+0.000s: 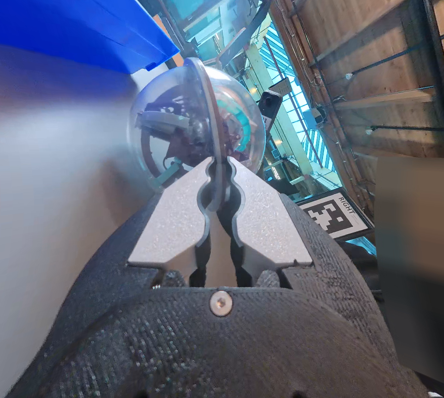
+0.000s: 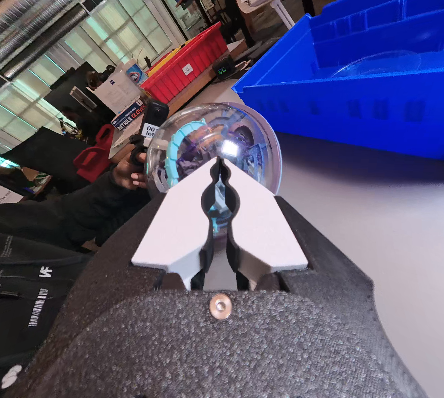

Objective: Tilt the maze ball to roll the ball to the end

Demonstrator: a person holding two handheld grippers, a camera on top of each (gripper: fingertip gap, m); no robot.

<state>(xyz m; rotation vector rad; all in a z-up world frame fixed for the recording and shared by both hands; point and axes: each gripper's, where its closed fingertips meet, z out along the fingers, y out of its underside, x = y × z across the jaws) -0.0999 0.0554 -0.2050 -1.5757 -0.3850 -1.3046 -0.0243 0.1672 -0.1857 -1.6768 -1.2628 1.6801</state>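
Here, clear maze ball (image 1: 197,122) held above the grey worktop (image 2: 360,230), left gripper (image 1: 219,161) pinching its equatorial rim (image 1: 211,122), right gripper (image 2: 219,161) pressed together at its shell, blue bin (image 2: 336,89) nearby, lettered glove box (image 2: 131,115) at the far edge.

Small rolling ball inside clear plastic maze sphere (image 2: 213,146): indiscernible. Blue plastic bin (image 2: 355,89): cut by right edge.

Both wrist cameras face the maze ball (image 1: 197,122) closely (from opposite sides).
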